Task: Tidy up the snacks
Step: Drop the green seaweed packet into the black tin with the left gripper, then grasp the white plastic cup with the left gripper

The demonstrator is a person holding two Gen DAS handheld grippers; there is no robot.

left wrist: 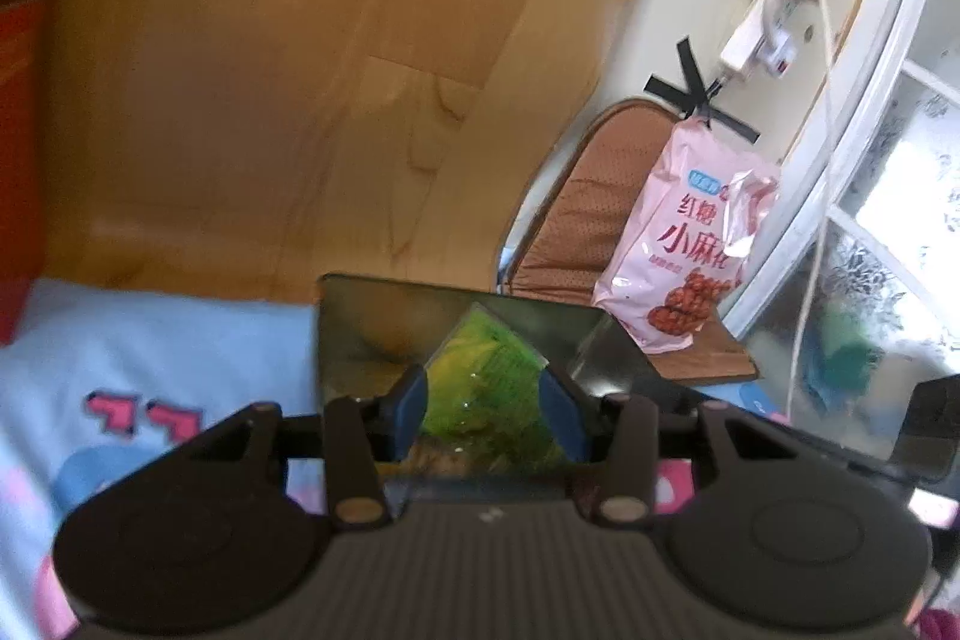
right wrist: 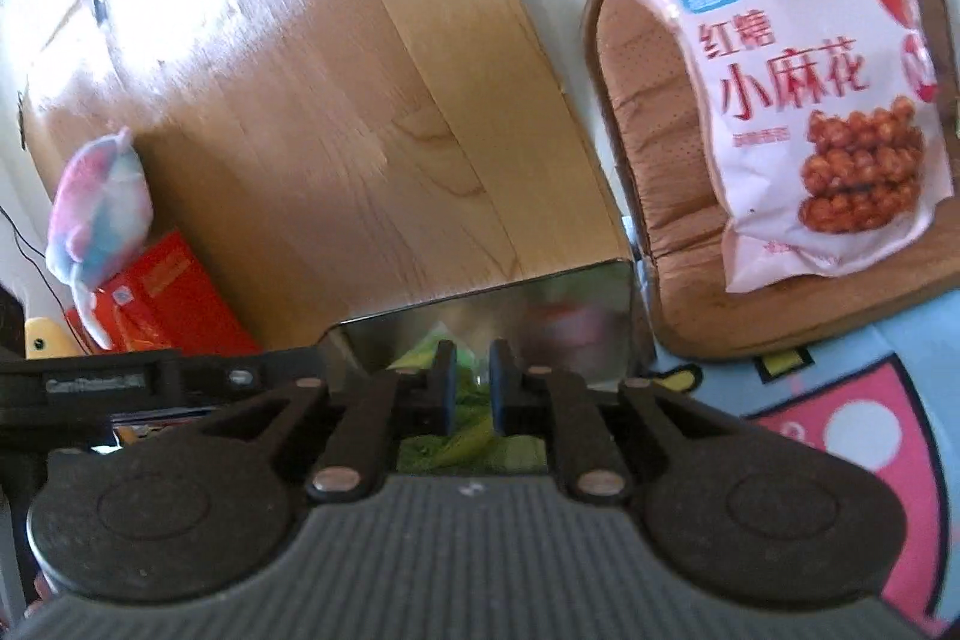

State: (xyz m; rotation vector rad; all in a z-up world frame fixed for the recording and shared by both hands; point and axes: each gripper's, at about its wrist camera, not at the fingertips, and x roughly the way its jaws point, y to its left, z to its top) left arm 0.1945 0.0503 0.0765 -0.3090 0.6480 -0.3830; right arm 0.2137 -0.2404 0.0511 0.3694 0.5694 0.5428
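A pink snack bag (left wrist: 684, 244) with red Chinese print lies on a brown chair cushion (left wrist: 576, 220); in the right wrist view the bag (right wrist: 798, 100) fills the upper right on the cushion (right wrist: 648, 112). My left gripper (left wrist: 487, 409) is shut on a green snack packet (left wrist: 486, 382) held between its blue pads. My right gripper (right wrist: 471, 388) has its jaws close together with the green packet (right wrist: 462, 436) between and below them. Both grippers hover above a blue cartoon-print sheet (left wrist: 150, 340).
A wooden panel (left wrist: 270, 70) rises behind the bed. A red box (right wrist: 162, 298) and a pastel plush toy (right wrist: 99, 214) sit at the left. A white power strip with cable (left wrist: 756, 34) hangs on the taped wall at right.
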